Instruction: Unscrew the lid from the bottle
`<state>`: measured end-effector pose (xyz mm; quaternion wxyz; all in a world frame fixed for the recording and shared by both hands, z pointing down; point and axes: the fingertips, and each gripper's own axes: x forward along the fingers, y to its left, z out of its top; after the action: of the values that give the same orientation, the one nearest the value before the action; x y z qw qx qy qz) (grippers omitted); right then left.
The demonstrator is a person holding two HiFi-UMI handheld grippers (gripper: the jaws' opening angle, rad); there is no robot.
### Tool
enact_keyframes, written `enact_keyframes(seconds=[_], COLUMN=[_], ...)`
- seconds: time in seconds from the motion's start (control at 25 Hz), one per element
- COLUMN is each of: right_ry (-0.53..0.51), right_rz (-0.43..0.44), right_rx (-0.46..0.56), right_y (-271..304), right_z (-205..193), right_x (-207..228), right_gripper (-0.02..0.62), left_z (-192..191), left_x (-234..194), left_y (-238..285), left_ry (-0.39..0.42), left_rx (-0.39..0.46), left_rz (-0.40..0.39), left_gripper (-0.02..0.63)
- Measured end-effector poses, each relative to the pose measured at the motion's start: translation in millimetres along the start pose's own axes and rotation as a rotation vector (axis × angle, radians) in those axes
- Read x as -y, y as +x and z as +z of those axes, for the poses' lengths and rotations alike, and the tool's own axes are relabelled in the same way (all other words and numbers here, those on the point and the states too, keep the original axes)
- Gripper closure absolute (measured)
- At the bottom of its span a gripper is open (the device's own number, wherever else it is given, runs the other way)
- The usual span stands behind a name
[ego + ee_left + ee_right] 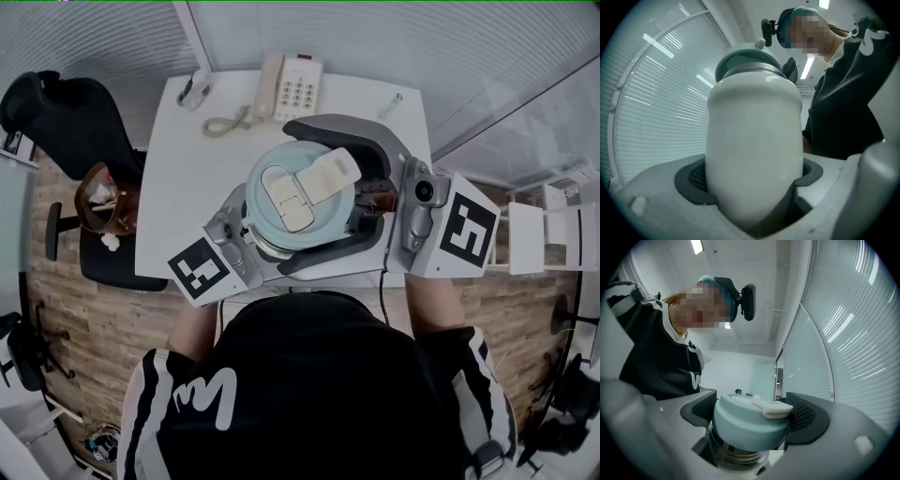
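Head view shows the pale blue lid [300, 192] held above the white table [187, 178], near the person's chest. The left gripper [752, 187] clamps the white bottle [752, 140]; the right gripper [751, 416] grips the lid, seemingly tilted over bare metal threads. The bottle's opaque walls hide any contents.

1 bottle [752, 140], 1 lid [747, 423], 1 left gripper [750, 187], 1 right gripper [751, 416], 1 phone [295, 87] far, 1 table [183, 178], 1 chair [66, 117] left.

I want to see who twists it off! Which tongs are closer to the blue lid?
Right. The right tongs clamp the lid from both sides. The left tongs grip the white bottle around its body, below the lid.
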<state>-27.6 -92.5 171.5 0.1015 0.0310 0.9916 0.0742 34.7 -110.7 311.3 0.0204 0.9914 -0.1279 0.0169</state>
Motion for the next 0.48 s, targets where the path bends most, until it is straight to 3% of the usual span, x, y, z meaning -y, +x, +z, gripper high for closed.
enact_keyframes(seconds=[0.48], right_ry=[0.047], right_rz=[0.048], right_rx=[-0.022], right_y=[7], right_z=[-29], right_x=[-13], right_gripper=[0.133], left_z=[-3], left_x=[1], left_y=[-7], left_ry=[0.017], left_rx=[0.000], left_rz=[-0.006], left_gripper=[0.138])
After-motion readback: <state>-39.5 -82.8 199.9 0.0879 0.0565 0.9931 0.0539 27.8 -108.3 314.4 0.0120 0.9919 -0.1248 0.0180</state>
